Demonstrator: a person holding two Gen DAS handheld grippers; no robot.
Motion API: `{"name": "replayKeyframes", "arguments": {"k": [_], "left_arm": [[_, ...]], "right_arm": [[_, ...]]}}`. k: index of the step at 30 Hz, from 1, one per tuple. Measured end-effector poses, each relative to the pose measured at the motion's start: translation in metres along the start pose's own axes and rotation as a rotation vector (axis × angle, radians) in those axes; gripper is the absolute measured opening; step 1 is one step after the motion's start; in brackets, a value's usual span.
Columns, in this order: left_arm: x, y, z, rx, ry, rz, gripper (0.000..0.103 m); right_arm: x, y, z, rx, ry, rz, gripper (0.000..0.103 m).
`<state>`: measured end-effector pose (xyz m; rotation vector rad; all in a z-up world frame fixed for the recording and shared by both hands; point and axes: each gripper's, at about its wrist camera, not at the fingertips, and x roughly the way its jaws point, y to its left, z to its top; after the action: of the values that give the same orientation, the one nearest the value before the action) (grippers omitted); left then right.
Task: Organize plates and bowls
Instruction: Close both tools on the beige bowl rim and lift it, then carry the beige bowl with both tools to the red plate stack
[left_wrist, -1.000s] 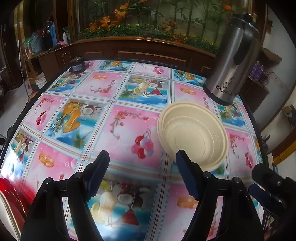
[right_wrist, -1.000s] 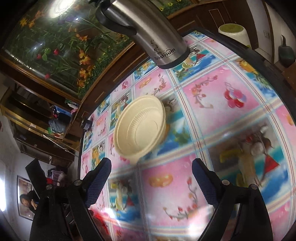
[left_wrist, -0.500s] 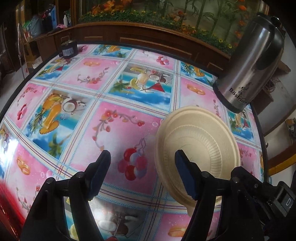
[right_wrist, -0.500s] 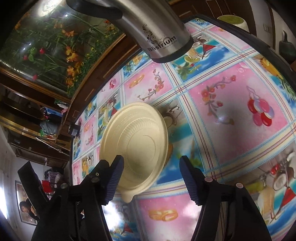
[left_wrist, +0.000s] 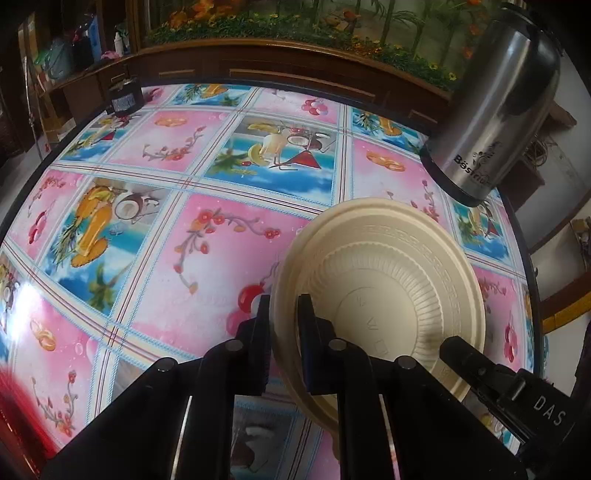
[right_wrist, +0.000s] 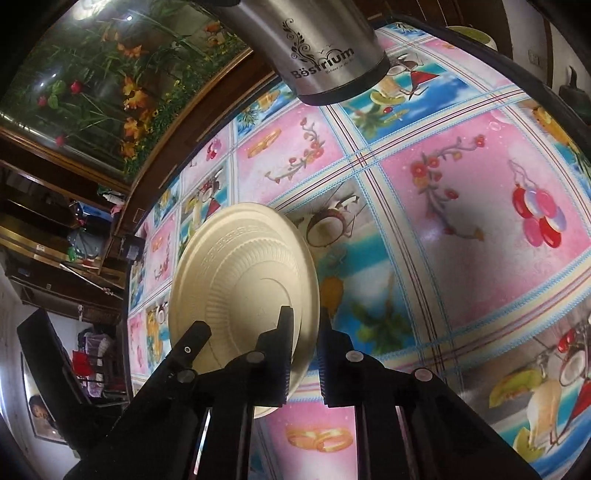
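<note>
Both grippers I run, left gripper (left_wrist: 283, 325) and right gripper (right_wrist: 304, 343), are clamped on the cream ribbed plastic bowl's (left_wrist: 384, 291) rim, at its 9 and 3 o'clock edges.

My left claw (left_wrist: 283, 321) is pinched nearly shut, pads on either side of the bowl (left_wrist: 388, 295) rim. My right claw (right_wrist: 304, 350) is clamped on the opposite rim, apparently just as tight, both reaching forward, tilted downward.
</note>
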<state>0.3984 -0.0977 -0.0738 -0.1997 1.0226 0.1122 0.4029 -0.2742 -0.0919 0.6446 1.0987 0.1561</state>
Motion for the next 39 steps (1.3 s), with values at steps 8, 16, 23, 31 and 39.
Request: {"name": "replayKeyframes", "arguments": {"k": [8,16,23,31,39], "left_arm": [[-0.039,-0.001,-0.024,0.050,-0.040,0.000,0.011],[-0.076,0.006,-0.064,0.080,-0.063,-0.020,0.011],[-0.108,0.021,-0.096,0.085,-0.097,-0.045,0.011],[-0.134,0.045,-0.117,0.069,-0.121,-0.056,0.011],[-0.153,0.068,-0.132,0.049,-0.143,-0.060,0.011]], "right_arm": [[-0.036,-0.002,-0.028,-0.022,-0.022,0.013,0.011],[-0.075,-0.008,-0.075,-0.035,-0.049,0.017,0.011],[-0.106,-0.009,-0.117,-0.063,-0.080,0.025,0.012],[-0.128,0.004,-0.154,-0.110,-0.095,0.035,0.012],[-0.136,0.020,-0.181,-0.151,-0.103,0.042,0.012]]}}
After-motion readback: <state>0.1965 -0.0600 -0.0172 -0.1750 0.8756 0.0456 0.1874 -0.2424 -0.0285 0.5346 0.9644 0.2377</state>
